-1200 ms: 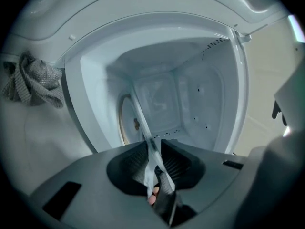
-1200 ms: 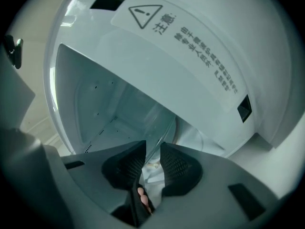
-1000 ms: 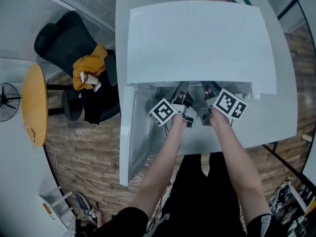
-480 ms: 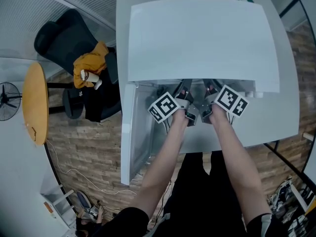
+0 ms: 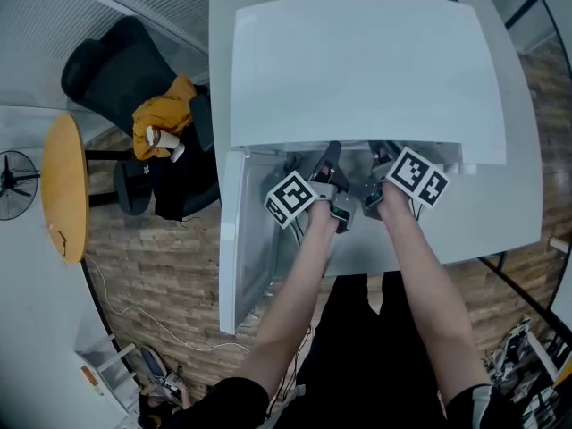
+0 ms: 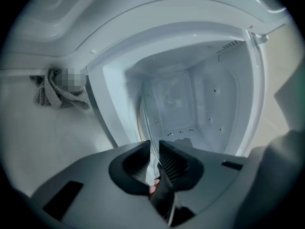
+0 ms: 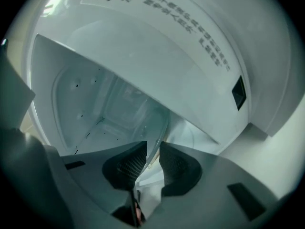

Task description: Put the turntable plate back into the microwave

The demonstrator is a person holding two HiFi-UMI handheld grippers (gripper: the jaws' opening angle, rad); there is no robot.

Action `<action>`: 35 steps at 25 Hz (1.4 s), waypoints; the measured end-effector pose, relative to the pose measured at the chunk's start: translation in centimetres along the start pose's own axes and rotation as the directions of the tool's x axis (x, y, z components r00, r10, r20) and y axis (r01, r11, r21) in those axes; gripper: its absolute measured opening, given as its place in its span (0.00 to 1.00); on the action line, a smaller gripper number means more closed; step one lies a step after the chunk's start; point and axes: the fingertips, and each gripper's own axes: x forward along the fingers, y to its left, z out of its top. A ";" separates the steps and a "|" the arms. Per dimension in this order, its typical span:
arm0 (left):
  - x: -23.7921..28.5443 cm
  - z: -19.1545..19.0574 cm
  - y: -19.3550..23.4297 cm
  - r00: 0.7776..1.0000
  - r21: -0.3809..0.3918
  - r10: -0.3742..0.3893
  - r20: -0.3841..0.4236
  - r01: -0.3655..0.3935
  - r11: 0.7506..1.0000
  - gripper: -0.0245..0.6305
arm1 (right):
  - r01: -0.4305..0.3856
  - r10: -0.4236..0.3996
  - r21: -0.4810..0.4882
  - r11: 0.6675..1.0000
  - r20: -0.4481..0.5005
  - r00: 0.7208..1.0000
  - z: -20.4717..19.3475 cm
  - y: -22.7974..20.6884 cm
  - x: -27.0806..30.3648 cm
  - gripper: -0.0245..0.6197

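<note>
The clear glass turntable plate (image 6: 147, 120) stands on edge in the mouth of the white microwave (image 5: 357, 61), whose cavity is bare. My left gripper (image 6: 153, 144) is shut on the plate's rim, which runs up between its pads. My right gripper (image 7: 153, 147) has the opposite rim (image 7: 162, 128) between its jaws; they are closing and the pads sit against the glass. In the head view both grippers, the left gripper (image 5: 327, 159) and the right gripper (image 5: 379, 156), reach side by side under the microwave's top edge, so the plate is hidden there.
The microwave door (image 5: 234, 239) hangs open to the left. The microwave stands on a white table (image 5: 505, 213). A grey cloth (image 6: 57, 89) lies left of it. On the floor to the left are a black chair with an orange garment (image 5: 161, 128), a round wooden table (image 5: 63, 186) and a fan (image 5: 13, 181).
Both grippers have tilted a little and the left marker cube has drifted slightly left. The hands stay at the microwave opening with the plate between them.
</note>
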 end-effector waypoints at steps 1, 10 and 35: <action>0.0 -0.1 0.0 1.000 -0.011 -0.004 -0.002 0.004 1.000 0.12 | 0.010 -0.010 -0.013 1.000 -0.005 1.000 0.0 -0.1 0.0 0.18; 0.5 -0.1 0.6 0.999 -0.059 0.007 0.034 -0.005 0.998 0.09 | 0.072 -0.075 -0.116 0.991 -0.019 0.997 -0.7 -0.3 -1.1 0.25; -0.2 0.0 0.8 0.996 -0.031 0.086 -0.011 -0.086 0.996 0.10 | 0.096 -0.096 -0.098 0.991 -0.003 0.995 -1.1 -0.8 -1.8 0.05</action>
